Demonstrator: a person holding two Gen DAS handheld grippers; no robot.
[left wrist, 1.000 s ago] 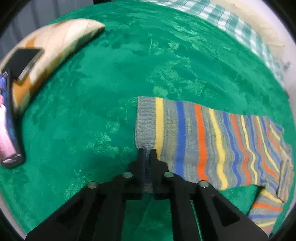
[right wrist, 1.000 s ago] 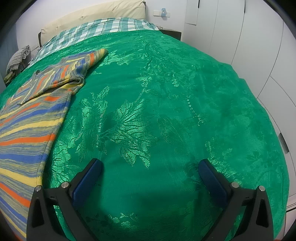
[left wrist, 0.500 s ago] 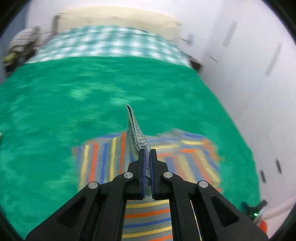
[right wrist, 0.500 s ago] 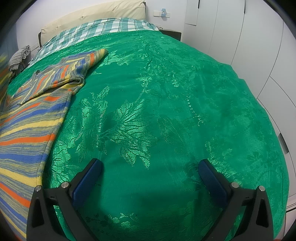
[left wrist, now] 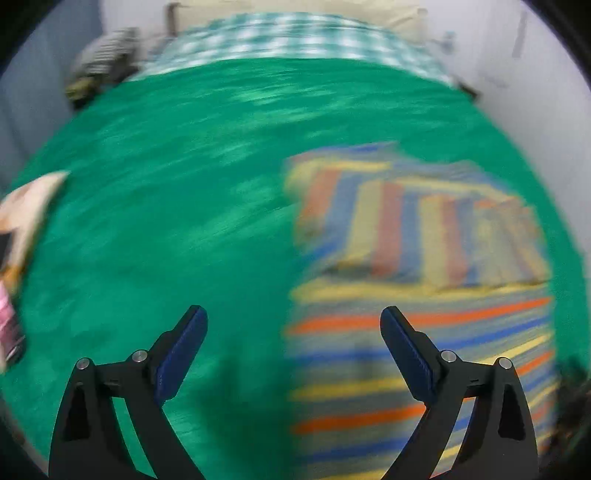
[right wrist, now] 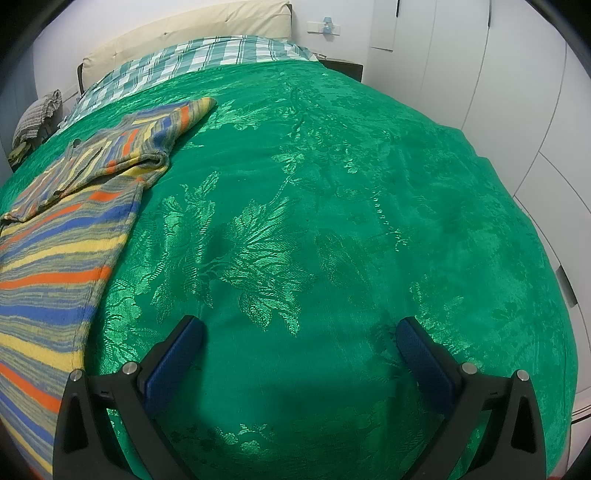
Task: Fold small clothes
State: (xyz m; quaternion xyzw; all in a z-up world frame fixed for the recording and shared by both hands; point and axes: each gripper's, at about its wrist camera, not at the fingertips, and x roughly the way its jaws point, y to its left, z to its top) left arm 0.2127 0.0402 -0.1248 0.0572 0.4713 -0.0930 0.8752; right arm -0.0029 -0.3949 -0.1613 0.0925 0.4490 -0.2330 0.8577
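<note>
A small striped knit sweater in grey, blue, orange and yellow lies on the green bedspread, blurred in the left wrist view, with one sleeve folded across its upper part. My left gripper hangs above its left edge, jaws opening wide, nothing between them. In the right wrist view the same sweater lies at the left, its sleeve folded over. My right gripper stands open over bare bedspread, to the right of the sweater.
A plaid sheet and a cream headboard are at the bed's far end. White wardrobe doors line the right. A patterned cushion lies at the left edge in the left wrist view. Clothes are piled beside the bed.
The left gripper, earlier shut on the sweater's cuff, carried the sleeve up and over the body, then let go and opened. The sleeve now lies folded. The right gripper has not moved.
</note>
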